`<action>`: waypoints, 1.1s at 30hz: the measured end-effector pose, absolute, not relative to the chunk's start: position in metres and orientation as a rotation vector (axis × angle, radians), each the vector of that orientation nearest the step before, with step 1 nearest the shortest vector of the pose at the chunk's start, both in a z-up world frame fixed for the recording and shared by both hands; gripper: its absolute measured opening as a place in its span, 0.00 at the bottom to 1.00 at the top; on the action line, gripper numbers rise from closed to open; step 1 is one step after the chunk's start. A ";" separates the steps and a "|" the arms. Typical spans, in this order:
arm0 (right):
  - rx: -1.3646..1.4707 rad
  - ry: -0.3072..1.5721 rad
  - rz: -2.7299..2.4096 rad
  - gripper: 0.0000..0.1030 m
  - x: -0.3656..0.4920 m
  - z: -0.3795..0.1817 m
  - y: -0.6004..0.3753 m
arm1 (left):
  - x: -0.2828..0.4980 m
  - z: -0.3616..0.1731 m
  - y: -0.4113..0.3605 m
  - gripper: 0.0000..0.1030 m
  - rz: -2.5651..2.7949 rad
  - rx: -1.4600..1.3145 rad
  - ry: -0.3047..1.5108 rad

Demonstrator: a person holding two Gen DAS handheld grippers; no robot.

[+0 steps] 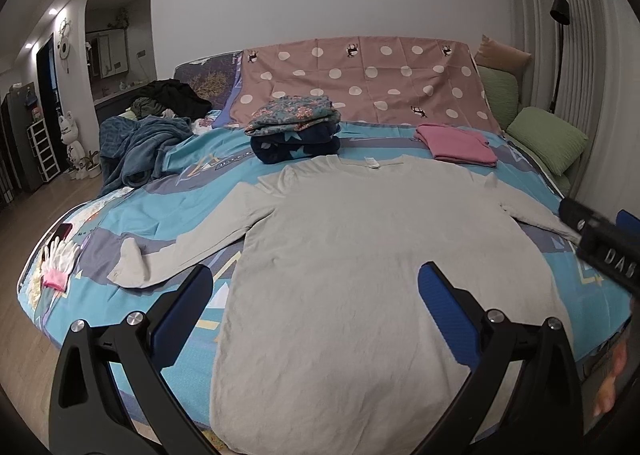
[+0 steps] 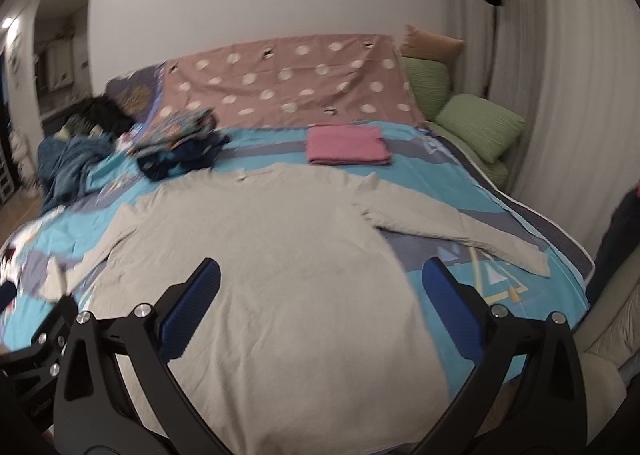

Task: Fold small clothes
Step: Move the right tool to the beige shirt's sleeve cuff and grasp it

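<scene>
Gaping tongs [image 1: 316, 279] over shirt [image 1: 360, 255] (spread flat).

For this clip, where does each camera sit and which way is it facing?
Left wrist: on the left hand-held gripper, at the bed's foot, facing the headboard over the grey long-sleeved shirt; its open fingers show, plus the right hand-held gripper's body and fingertips of a hand at the right edge.
Right wrist: on the right hand-held gripper, beside it and further right, same heading; its open fingers show, with part of the left unit at lower left.
Shared: the shirt, folded pink garment, folded pile, green pillows.
</scene>
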State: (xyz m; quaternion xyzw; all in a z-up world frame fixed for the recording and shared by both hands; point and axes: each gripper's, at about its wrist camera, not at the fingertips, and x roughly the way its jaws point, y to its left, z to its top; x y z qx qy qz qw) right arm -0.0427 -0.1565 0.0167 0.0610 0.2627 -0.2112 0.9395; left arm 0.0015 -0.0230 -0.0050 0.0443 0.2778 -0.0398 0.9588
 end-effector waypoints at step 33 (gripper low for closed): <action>1.282 0.335 -0.736 0.59 -0.102 -0.170 -0.631 | 0.201 -0.049 -0.487 0.99 -1.167 0.421 1.112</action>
